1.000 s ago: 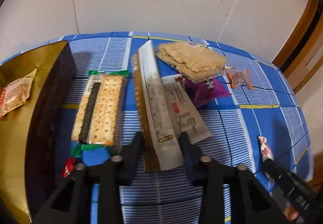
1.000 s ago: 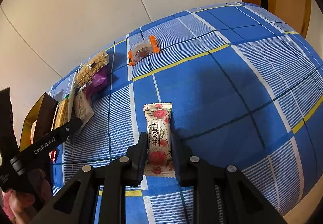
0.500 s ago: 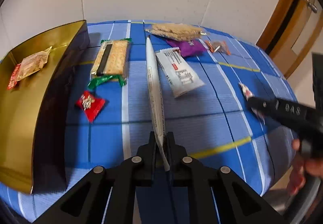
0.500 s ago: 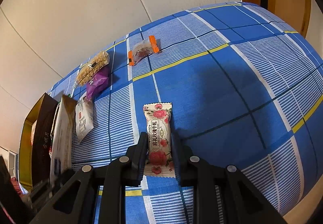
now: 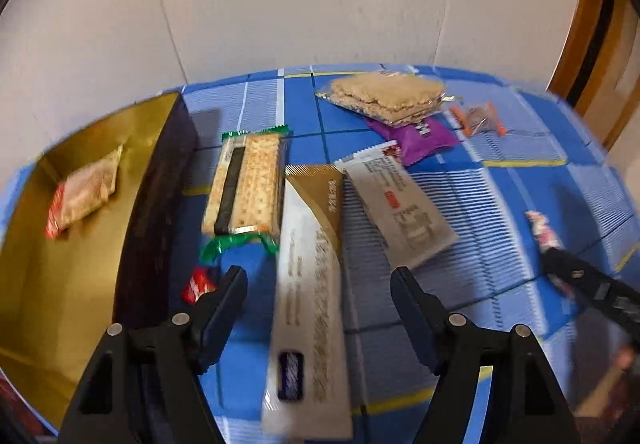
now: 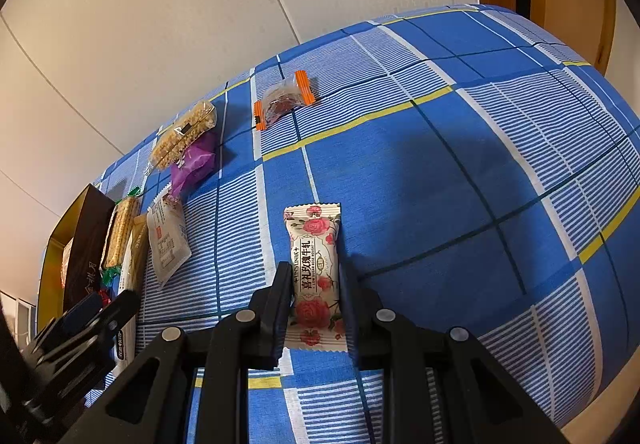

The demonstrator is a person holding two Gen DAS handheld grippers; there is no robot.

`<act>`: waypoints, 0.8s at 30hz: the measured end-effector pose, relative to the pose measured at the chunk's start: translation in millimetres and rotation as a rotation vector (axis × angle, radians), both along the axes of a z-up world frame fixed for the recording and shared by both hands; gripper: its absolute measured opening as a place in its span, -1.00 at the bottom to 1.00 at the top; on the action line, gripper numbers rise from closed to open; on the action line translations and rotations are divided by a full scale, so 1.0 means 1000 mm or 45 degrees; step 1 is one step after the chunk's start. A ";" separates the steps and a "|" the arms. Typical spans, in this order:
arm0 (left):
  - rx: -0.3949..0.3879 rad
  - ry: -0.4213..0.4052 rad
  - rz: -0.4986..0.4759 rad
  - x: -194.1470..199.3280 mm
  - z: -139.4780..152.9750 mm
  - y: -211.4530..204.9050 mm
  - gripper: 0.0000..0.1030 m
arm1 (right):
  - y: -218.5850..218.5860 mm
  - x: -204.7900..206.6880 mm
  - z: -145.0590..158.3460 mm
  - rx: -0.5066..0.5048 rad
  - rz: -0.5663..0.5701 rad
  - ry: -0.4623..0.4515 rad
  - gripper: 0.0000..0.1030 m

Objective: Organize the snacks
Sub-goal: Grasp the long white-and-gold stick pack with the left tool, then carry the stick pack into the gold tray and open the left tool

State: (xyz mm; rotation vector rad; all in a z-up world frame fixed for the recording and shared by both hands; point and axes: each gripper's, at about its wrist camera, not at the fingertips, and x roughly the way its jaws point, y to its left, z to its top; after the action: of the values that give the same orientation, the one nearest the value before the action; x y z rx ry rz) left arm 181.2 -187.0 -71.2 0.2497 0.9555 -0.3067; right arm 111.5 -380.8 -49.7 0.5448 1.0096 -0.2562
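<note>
The left claw (image 5: 318, 308) is opening, its jaws clear of the long gold-and-white snack bar (image 5: 310, 296) lying lengthwise between them; the gold box (image 5: 36, 284) sits leftward. The right claw (image 6: 314, 308) is clenched on the rose candy (image 6: 315, 268).

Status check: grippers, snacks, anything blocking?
Left gripper jaws opening, long beige packet between them, untouched. Right gripper shut on rose candy. Nothing blocking.

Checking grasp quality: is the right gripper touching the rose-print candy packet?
Touching. The right wrist view shows the right gripper with both fingers pressed against the sides of the rose-print candy packet, no gap visible.
</note>
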 end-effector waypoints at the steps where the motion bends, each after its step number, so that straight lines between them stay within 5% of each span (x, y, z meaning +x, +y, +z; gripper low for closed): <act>1: 0.025 -0.006 -0.011 0.002 -0.004 -0.002 0.16 | -0.001 0.000 0.000 0.004 -0.001 -0.001 -0.55; 4: 0.027 -0.007 -0.043 0.004 -0.008 0.000 -0.30 | -0.001 0.000 0.000 0.011 -0.002 -0.004 -0.54; 7: 0.033 -0.016 -0.088 0.000 -0.007 0.001 -0.38 | -0.001 0.000 0.000 0.013 -0.006 -0.005 -0.54; 24: -0.206 -0.036 -0.062 -0.034 0.026 0.046 -0.45 | 0.003 0.000 0.002 -0.036 0.004 -0.001 -0.56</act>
State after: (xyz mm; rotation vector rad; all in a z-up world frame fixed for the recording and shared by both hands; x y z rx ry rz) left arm 146.7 -140.7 -44.9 0.1292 0.8926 -0.4222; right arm 111.6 -377.7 -47.6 0.5177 1.0045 -0.2669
